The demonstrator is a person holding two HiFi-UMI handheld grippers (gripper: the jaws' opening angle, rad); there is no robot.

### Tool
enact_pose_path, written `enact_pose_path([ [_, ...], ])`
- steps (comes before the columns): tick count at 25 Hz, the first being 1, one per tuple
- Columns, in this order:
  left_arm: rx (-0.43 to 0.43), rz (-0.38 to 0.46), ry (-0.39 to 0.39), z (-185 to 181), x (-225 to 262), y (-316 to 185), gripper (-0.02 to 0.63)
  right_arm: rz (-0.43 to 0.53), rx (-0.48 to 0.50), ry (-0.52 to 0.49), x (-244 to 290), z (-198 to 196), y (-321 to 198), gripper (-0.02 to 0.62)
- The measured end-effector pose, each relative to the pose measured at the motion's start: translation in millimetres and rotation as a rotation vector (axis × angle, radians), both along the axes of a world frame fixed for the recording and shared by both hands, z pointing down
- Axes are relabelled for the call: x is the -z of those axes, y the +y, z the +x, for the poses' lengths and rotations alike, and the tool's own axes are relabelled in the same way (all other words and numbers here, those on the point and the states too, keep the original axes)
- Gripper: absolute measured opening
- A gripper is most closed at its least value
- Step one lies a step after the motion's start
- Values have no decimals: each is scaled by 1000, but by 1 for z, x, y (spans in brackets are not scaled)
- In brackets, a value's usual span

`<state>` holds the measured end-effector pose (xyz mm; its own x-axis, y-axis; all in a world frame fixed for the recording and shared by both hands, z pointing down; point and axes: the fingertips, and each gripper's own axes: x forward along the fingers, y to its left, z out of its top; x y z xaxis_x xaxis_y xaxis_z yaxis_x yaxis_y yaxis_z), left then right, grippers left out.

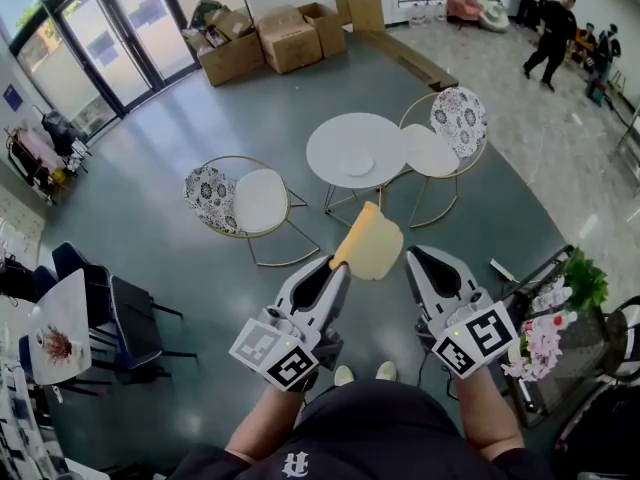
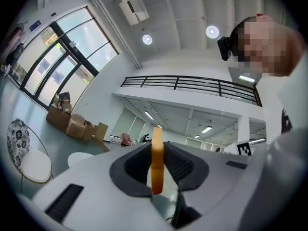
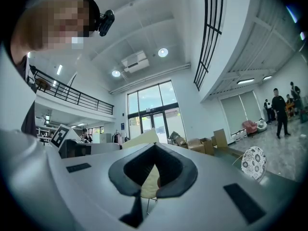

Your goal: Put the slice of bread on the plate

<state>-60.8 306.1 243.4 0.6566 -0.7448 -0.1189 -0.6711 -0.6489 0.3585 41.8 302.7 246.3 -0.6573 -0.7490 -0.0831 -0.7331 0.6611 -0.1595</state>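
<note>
A pale slice of bread [image 1: 370, 241] with a tan crust is held up in the air, with my left gripper [image 1: 340, 265] shut on its near left edge. In the left gripper view the bread [image 2: 157, 160] shows edge-on, pinched between the dark pads. My right gripper [image 1: 418, 256] hangs just right of the slice with its jaws together and nothing in them; in its own view the bread [image 3: 150, 183] shows behind the closed right gripper [image 3: 154, 146]. A small white plate [image 1: 358, 165] lies on the round white table [image 1: 335, 138] on the floor far ahead.
Two wire chairs with patterned backs stand at the table, one at the left [image 1: 250, 200] and one at the right [image 1: 440, 140]. Cardboard boxes [image 1: 275, 38] sit by the glass doors. Flowers [image 1: 548, 333] are at my right. People [image 1: 552, 33] stand far right.
</note>
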Motion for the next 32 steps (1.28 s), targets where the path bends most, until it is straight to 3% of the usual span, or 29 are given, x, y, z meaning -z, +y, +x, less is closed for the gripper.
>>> enact_pose_path([
  [12, 22, -6, -10, 1, -6, -3, 81, 12, -3, -23, -2, 12, 0, 5],
  [32, 24, -30, -27, 50, -21, -23, 81, 10, -9, -55, -14, 65, -19, 6],
])
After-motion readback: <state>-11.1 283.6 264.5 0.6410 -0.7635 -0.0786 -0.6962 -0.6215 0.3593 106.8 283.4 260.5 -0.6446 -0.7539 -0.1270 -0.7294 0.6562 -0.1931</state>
